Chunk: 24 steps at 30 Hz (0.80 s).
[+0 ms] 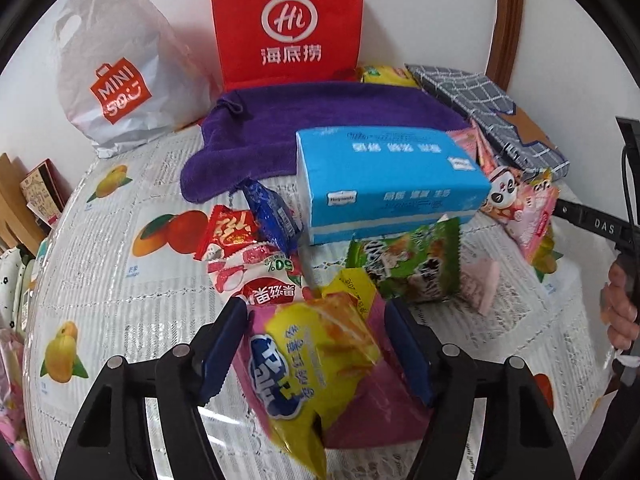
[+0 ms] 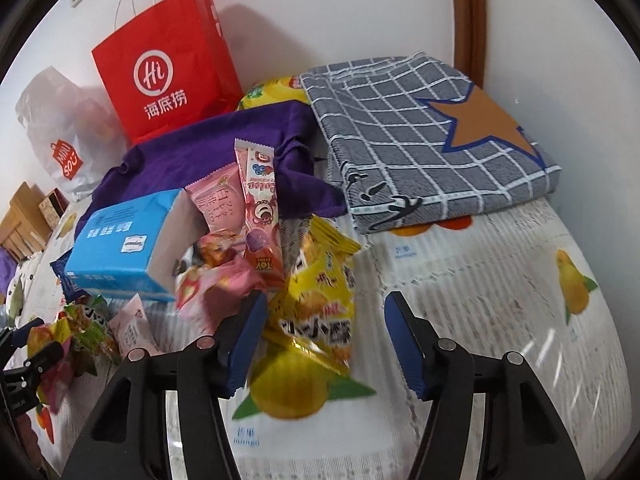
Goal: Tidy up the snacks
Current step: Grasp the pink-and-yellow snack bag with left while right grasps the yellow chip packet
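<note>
In the left wrist view my left gripper (image 1: 316, 320) is shut on a pink-and-yellow snack packet (image 1: 320, 360); both blue pads touch its sides. Beyond it lie a green packet (image 1: 408, 264), red-and-white candy packets (image 1: 248, 264) and a small blue packet (image 1: 272, 216). My right gripper (image 2: 326, 328) is open over the table. A yellow snack packet (image 2: 316, 292) lies between its fingers against the left pad, with a gap to the right pad. Pink packets (image 2: 216, 200) and a pink bear stick (image 2: 260, 200) are piled beside a blue tissue box (image 2: 120, 248).
A fruit-print cloth (image 1: 120, 280) covers the table. Against the wall stand a red paper bag (image 1: 288, 20) and a white Miniso bag (image 1: 116, 76). A purple towel (image 1: 320, 112) and a folded checked cloth (image 2: 420, 132) lie behind the snacks. A hand (image 1: 620, 308) shows at the right edge.
</note>
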{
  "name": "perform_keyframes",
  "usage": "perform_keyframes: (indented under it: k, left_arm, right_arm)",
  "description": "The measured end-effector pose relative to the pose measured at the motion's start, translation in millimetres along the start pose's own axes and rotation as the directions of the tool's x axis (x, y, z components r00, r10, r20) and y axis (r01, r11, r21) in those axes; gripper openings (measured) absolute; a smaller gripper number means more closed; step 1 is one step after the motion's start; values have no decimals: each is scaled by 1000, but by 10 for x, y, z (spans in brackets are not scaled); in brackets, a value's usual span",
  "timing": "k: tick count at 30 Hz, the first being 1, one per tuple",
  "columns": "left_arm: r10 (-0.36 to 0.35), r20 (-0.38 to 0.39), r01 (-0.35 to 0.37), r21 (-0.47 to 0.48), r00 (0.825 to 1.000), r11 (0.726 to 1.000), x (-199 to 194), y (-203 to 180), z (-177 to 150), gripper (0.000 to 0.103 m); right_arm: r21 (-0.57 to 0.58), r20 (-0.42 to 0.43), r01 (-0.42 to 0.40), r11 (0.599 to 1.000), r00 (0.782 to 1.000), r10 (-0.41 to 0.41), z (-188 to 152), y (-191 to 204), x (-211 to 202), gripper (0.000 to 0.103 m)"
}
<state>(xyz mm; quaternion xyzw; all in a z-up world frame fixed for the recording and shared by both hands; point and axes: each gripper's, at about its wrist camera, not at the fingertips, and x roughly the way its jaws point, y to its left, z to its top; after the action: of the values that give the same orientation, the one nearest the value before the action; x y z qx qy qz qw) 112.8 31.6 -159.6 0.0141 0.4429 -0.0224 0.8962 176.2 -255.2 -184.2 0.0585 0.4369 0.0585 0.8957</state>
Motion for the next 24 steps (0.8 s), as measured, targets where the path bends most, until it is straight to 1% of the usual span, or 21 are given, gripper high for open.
perform_keyframes:
  k: [2, 3, 4, 5, 6, 7, 8, 11, 16, 24]
  left_arm:
    - [-9, 2, 9, -8, 1000, 1000, 21, 13, 16, 69]
    - [-13, 1, 13, -10, 1000, 1000, 19, 16, 20, 69]
    - [-15, -1, 15, -9, 1000, 1000, 20, 16, 26, 63]
    - [-13, 1, 13, -4, 1000, 1000, 14, 21, 31, 61]
    - [-18, 2, 18, -3, 1000, 1000, 9, 27, 34, 59]
    - [-25, 3, 25, -7, 1000, 1000, 3, 40, 37, 53]
    - [-33, 2, 33, -13, 999, 999, -5, 59, 38, 52]
    - [-55, 2, 55, -27, 998, 998, -36, 103, 39, 47]
    - [-77, 5, 77, -36, 997, 996, -115, 110, 2, 43]
    - [-95, 45, 97, -54, 994, 994, -374, 108, 18, 39]
  right_arm:
    - [-11, -9, 3, 1000, 1000, -3, 29, 19, 77, 60]
    - [-11, -18, 4, 1000, 1000, -5, 40, 23, 123, 55]
    - [-8, -33, 2, 1000, 999, -2, 47, 21, 174, 50]
    - [-2, -53, -17, 1000, 998, 17, 49, 15, 221, 40]
    - [4, -55, -27, 1000, 998, 27, 46, 10, 236, 39]
    - [5, -50, -28, 1000, 998, 28, 42, 10, 231, 38]
    - [1, -47, -32, 999, 998, 32, 36, 17, 216, 36]
    - [-1, -38, -29, 1000, 999, 28, 19, 22, 142, 35]
    - [8, 3, -29, 1000, 1000, 29, -31, -19, -106, 35]
    - [3, 58, -36, 999, 998, 35, -48, 32, -487, 35]
